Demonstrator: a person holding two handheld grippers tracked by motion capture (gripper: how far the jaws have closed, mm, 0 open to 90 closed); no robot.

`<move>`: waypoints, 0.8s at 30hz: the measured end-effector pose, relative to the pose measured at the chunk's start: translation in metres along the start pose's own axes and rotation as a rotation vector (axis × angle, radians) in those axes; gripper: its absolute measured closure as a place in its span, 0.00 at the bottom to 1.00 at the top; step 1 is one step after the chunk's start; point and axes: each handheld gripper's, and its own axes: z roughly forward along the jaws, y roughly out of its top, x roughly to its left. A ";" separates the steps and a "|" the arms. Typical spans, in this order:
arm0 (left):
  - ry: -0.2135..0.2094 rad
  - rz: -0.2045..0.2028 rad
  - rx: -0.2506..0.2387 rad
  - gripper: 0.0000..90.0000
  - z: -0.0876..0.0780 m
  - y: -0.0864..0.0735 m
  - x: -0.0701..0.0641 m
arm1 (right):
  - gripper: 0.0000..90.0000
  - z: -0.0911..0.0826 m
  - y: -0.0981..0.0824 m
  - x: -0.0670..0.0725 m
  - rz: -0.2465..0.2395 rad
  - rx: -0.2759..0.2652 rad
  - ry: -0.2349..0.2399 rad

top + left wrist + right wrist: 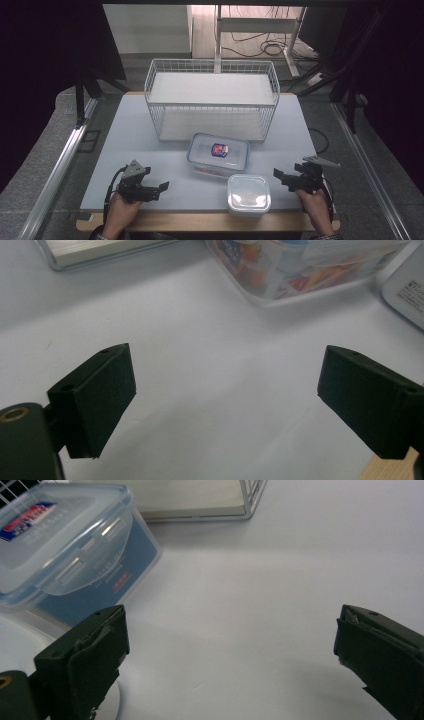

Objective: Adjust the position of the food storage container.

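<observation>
High view has your left gripper [159, 188] near-left and right gripper [281, 176] near-right, both jaws wide and empty; between them sit the blue-lidded box [218, 154] and white tub [248, 194].

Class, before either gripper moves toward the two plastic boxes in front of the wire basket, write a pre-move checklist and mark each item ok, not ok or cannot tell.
1. Left gripper open, nothing between its jaws: ok.
2. Right gripper open, nothing between its jaws: ok.
3. Clear rectangular plastic box with a blue-and-red label has its lid on: ok.
4. Square white-lidded plastic box fully on the pale table: ok, near the front edge.
5. The two boxes stand apart: cannot tell.
6. White wire basket upright, top shelf bare: ok.
</observation>
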 end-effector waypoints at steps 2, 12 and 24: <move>0.007 0.031 -0.009 0.10 0.000 0.000 -0.002 | 0.02 0.003 -0.001 0.002 -0.007 0.012 -0.012; 0.013 0.076 0.008 0.08 0.005 -0.001 -0.005 | 0.00 0.004 -0.001 0.006 -0.036 0.061 0.022; 0.008 0.081 0.028 0.08 0.007 -0.001 -0.005 | 0.18 -0.007 0.007 0.017 -0.097 0.099 0.010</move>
